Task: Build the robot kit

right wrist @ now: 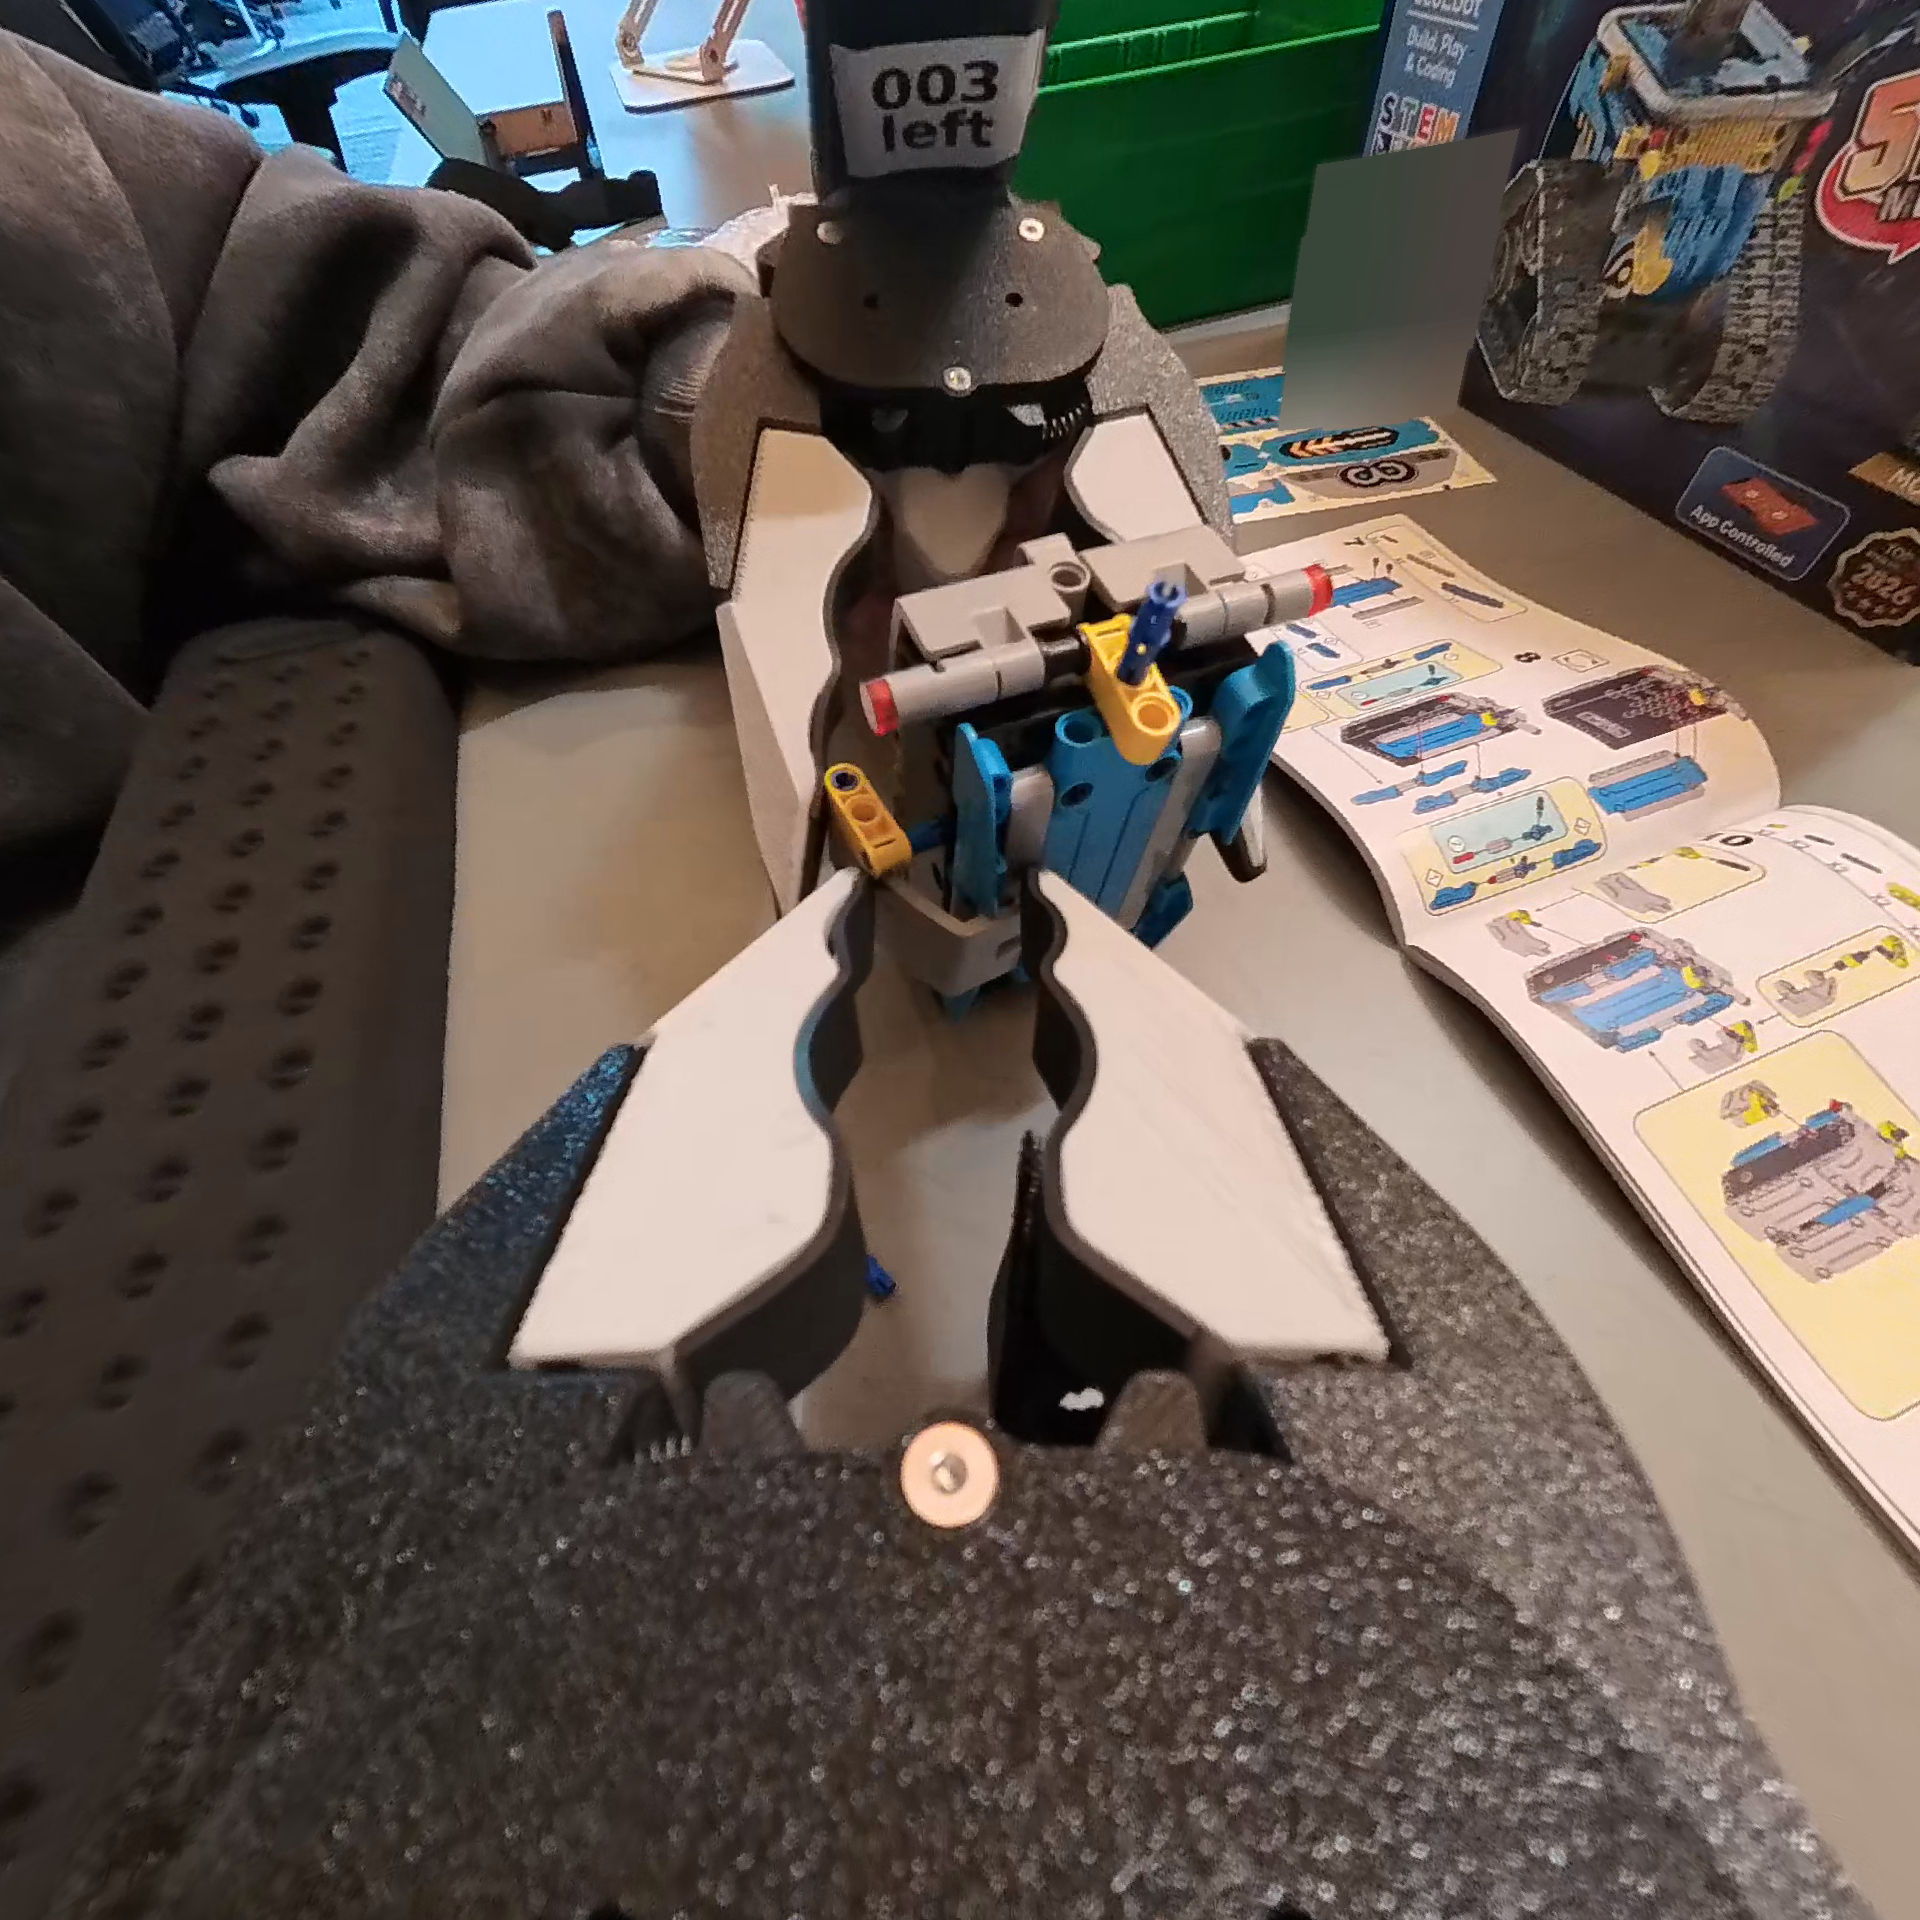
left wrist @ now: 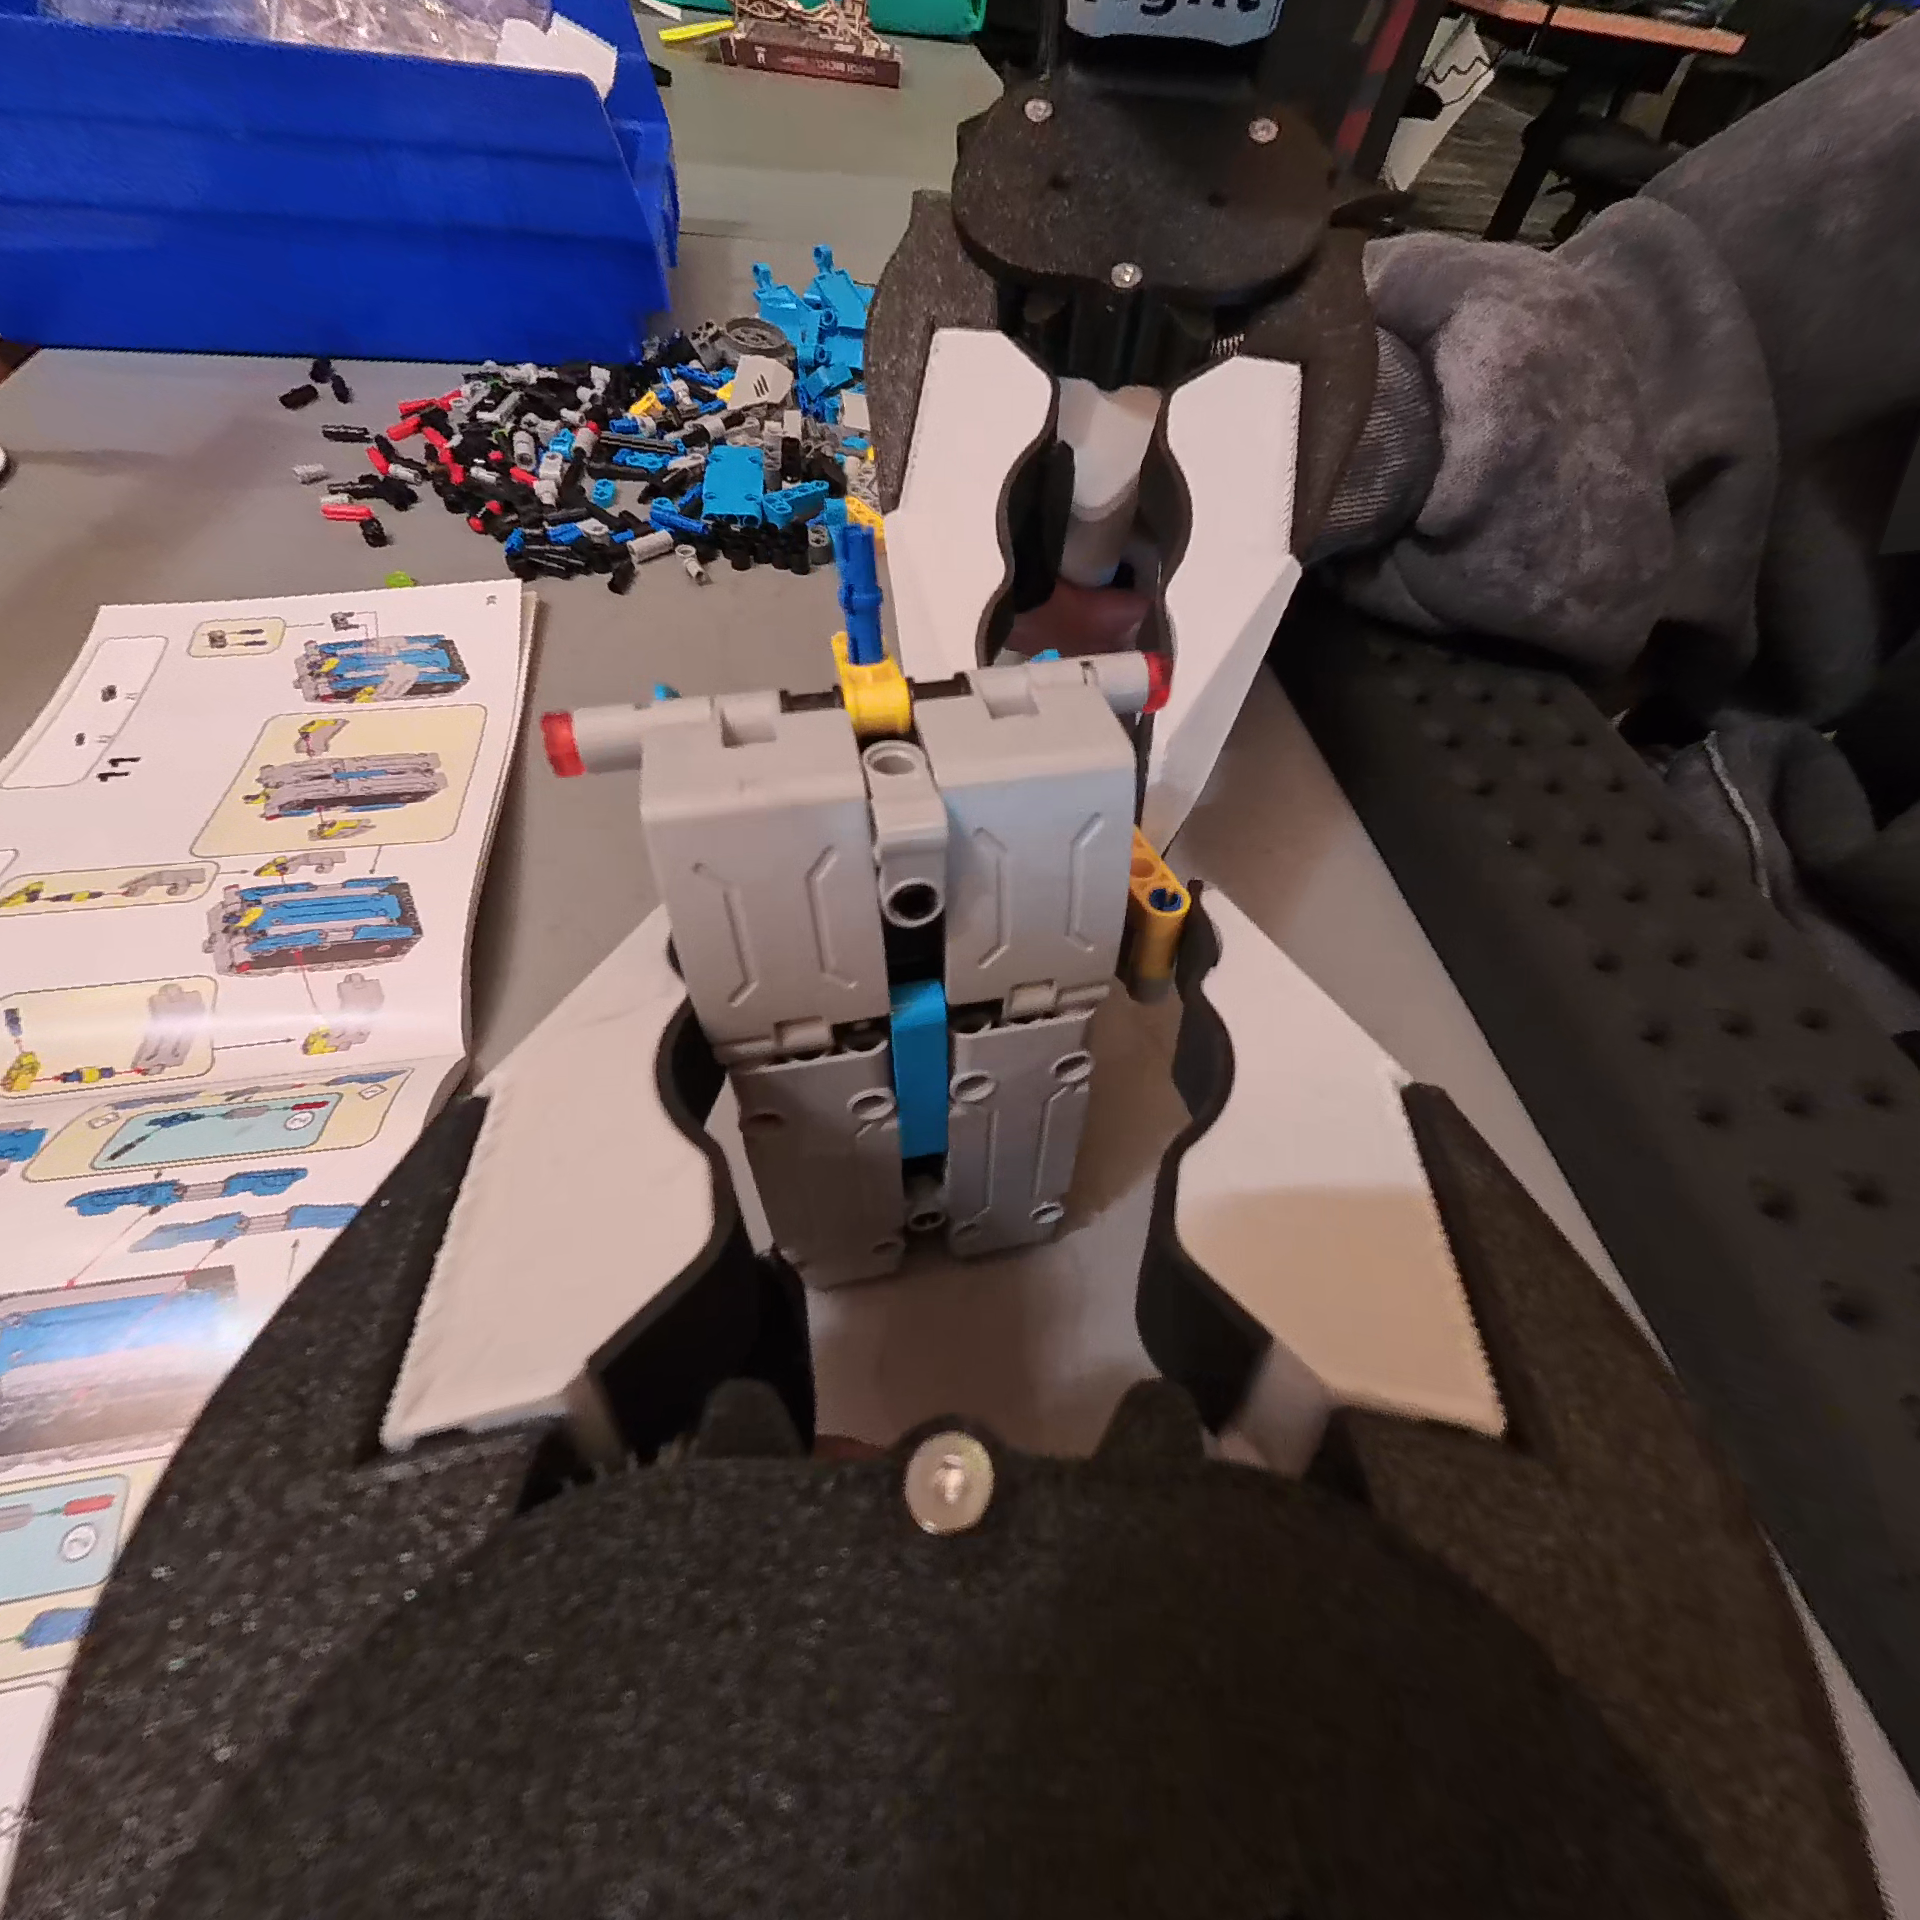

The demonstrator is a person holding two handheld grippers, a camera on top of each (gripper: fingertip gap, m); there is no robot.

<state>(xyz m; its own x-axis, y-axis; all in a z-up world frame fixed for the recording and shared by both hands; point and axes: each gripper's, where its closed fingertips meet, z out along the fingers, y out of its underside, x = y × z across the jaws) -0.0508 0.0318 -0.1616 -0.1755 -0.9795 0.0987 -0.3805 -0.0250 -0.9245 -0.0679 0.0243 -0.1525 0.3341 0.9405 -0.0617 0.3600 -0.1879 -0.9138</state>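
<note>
Grey brick-built model (left wrist: 894,997), blue on its far face, stands upright on the table (left wrist: 582,665), pinched between the left gripper (left wrist: 935,997) fingers. Facing it from the far side, the right gripper (right wrist: 945,904) hangs just short of the model, fingers slightly apart, gripping nothing. One instruction booklet (left wrist: 239,935) lies left; one loose-parts pile (left wrist: 623,468) lies beyond.

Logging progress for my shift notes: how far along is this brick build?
Done: a grey-and-blue model core with a red-tipped axle is assembled. In hand: left claw grips it; right claw sits at its top. Left: a loose parts pile lies unused, manual open.
</note>
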